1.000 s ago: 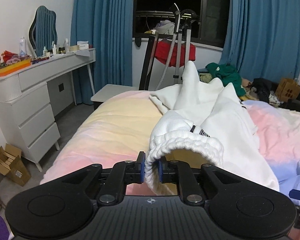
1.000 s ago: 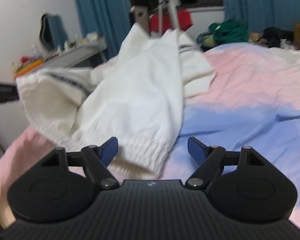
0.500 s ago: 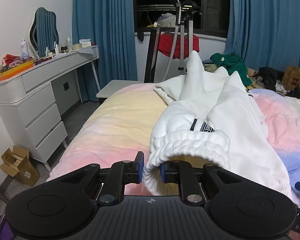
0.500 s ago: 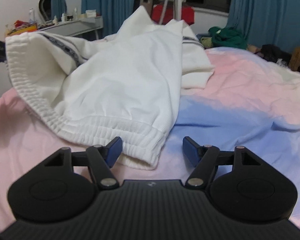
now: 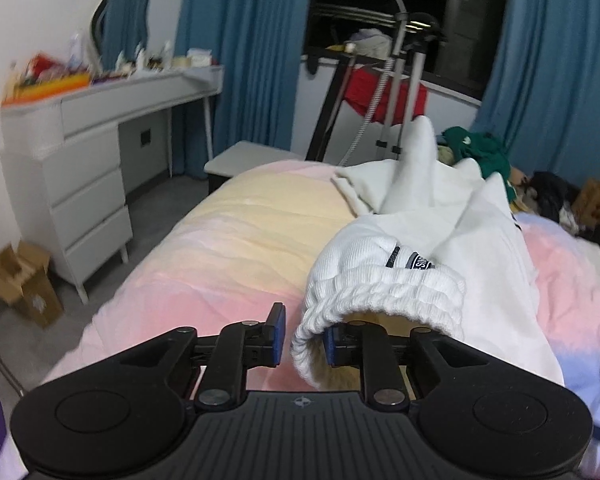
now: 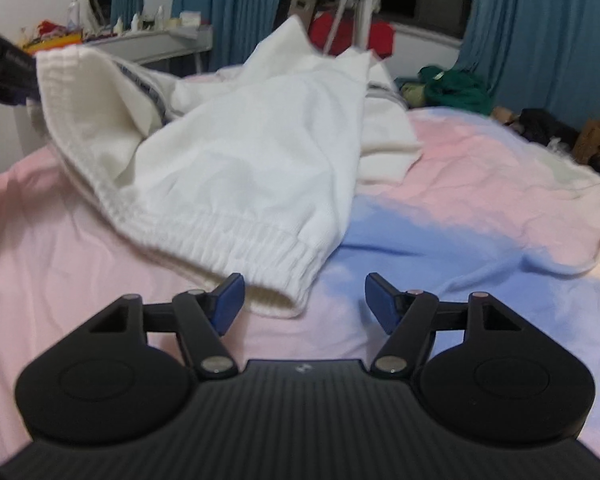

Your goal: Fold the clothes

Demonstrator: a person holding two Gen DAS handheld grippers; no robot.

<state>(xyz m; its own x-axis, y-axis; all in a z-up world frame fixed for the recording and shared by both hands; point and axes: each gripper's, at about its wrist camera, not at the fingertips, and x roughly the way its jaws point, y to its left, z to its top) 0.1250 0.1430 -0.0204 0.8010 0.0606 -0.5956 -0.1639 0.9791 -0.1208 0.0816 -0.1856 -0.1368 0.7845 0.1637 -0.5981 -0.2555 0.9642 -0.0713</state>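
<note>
White sweatpants (image 5: 452, 232) lie across the pastel bed; they also show in the right wrist view (image 6: 240, 160). The ribbed waistband (image 5: 380, 296) sits between the jaws of my left gripper (image 5: 304, 334), which stand slightly apart, with a gap on the left side of the band. My right gripper (image 6: 304, 300) is wide open and empty, low over the bed, with the waistband corner (image 6: 276, 280) lying just in front of its left finger. The left gripper shows at the far left of the right wrist view (image 6: 4, 68).
The bed cover (image 5: 240, 248) is pink, yellow and blue. A grey dresser (image 5: 84, 168) with clutter stands left. A cardboard box (image 5: 20, 284) sits on the floor. A clothes rack (image 5: 384, 92), blue curtains and a green garment (image 5: 480, 152) lie beyond.
The left jaws have parted from a tight pinch on the waistband. The waistband has sunk lower toward the bed. The right gripper has moved closer to the waistband corner, still open.
</note>
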